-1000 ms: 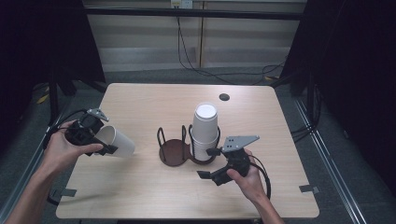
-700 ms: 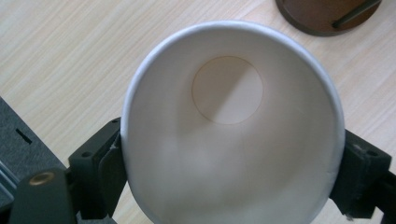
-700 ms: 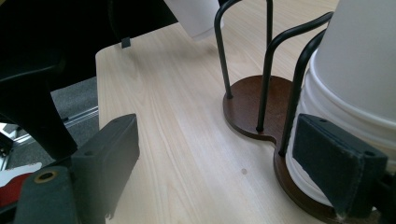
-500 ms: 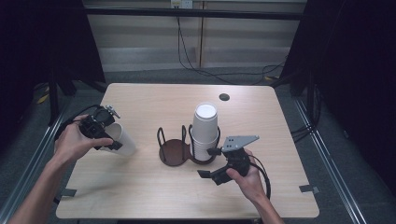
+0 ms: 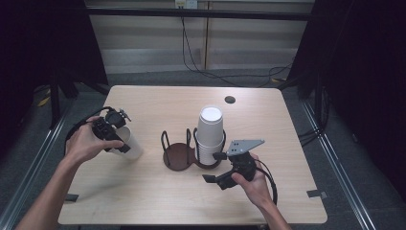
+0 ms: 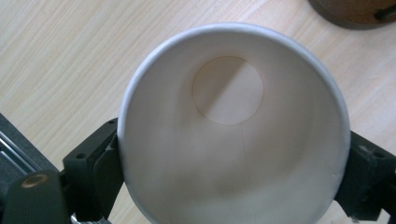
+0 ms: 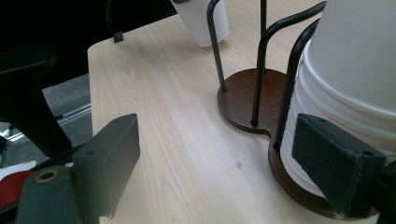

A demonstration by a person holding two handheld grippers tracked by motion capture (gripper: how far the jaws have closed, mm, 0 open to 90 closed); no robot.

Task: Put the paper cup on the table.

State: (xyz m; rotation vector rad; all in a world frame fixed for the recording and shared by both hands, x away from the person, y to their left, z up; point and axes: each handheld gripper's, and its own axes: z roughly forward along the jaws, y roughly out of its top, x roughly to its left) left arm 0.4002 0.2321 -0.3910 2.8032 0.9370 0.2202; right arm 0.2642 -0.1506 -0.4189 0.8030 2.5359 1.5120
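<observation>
Wooden table (image 5: 158, 100) | left gripper (image 5: 113, 132) clamped on paper cup (image 5: 130, 145), left side | right gripper (image 5: 215, 167) jaws wide apart, empty, near cup stack (image 5: 209, 134) in brown holder (image 5: 178, 155), centre

I am working in what looks like a lab or recording studio rather than a home: my light wooden table (image 5: 158, 103) stands alone in the middle of the frame, hemmed in by black curtains (image 5: 43, 43) that fill the upper left and the whole right side. Across the top centre runs a bare pale wall panel (image 5: 143, 52) with loose black cables (image 5: 191, 52) hanging down it from a socket at the top edge. Below the table the floor is grey (image 5: 28, 158), with metal rails (image 5: 335, 158) running along both sides.
</observation>
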